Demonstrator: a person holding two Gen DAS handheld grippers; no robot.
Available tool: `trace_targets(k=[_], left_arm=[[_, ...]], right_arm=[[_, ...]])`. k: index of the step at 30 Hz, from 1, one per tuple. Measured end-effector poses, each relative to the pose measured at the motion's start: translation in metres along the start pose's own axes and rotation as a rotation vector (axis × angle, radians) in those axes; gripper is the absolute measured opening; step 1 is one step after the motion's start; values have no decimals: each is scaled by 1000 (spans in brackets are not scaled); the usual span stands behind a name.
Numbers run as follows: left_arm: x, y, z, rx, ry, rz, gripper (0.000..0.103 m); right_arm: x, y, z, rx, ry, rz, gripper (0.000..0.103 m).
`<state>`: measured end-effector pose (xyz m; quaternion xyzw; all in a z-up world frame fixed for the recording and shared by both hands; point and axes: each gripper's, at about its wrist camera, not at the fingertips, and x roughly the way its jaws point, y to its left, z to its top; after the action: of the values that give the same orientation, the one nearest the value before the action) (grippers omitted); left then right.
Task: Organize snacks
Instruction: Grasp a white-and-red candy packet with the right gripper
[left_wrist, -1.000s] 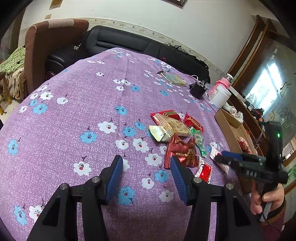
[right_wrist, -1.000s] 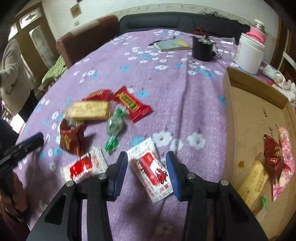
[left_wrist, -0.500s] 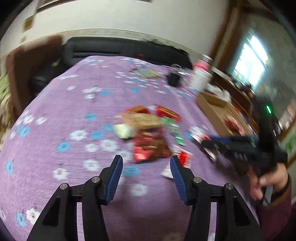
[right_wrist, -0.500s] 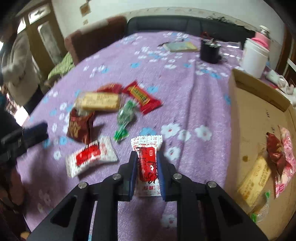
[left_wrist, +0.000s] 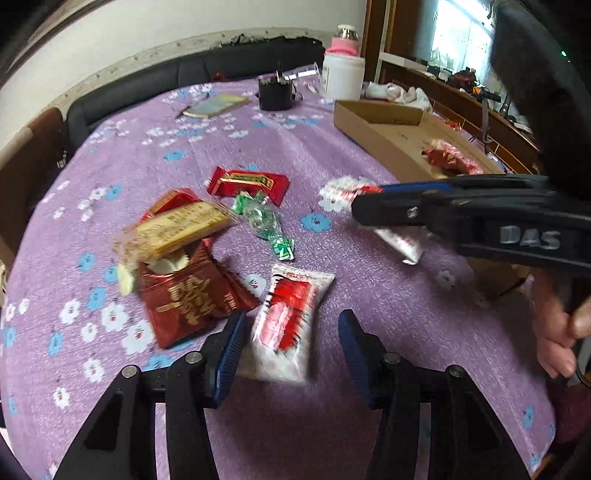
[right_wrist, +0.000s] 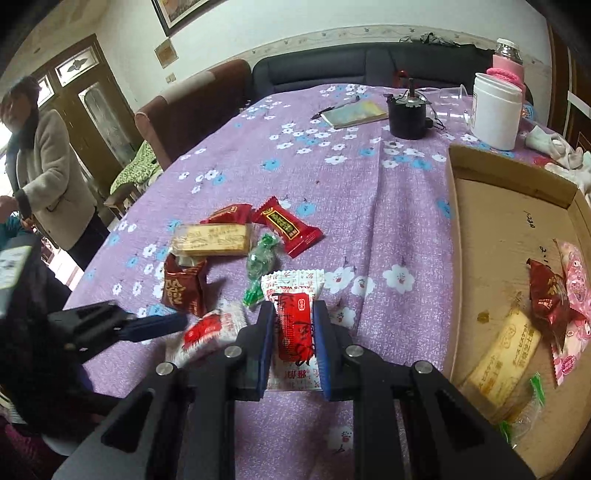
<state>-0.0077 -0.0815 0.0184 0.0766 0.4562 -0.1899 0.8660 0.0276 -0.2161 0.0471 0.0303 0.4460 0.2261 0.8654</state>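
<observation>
Right now we are working two packets at once, and the coming move is turning on how each lies to its tongs. Our right gripper (right_wrist: 293, 343) is clenched on a white-and-red packet (right_wrist: 295, 321), at lower centre of the right wrist view; the packet's long axis is running straight up the frame between the pads, its far end sticking out past the fingertips. The box (right_wrist: 491, 236) is filling the right side of that frame, close beside the held packet, so we are judging the carry to be short and to the right.

Our left gripper (left_wrist: 291, 347) is closing its jaws around a second packet (left_wrist: 288, 325) at lower centre of the left wrist view. The packet is lying flat on the cloth (left_wrist: 332, 155), its long axis leaning slightly right of upright. It is hugging the left pad, with a clear gap to the right pad, so nothing is pinched yet.
</observation>
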Motion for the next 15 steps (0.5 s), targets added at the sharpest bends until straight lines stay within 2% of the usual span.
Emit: trace_targets(k=[5, 15], left_arm=[[6, -6, 7, 0, -25, 24, 31], [-10, 2, -9, -76, -64, 16, 28]], right_arm=[[-3, -3, 1, 18, -13, 12, 20], [-2, -8, 1, 45, -17, 10, 20]])
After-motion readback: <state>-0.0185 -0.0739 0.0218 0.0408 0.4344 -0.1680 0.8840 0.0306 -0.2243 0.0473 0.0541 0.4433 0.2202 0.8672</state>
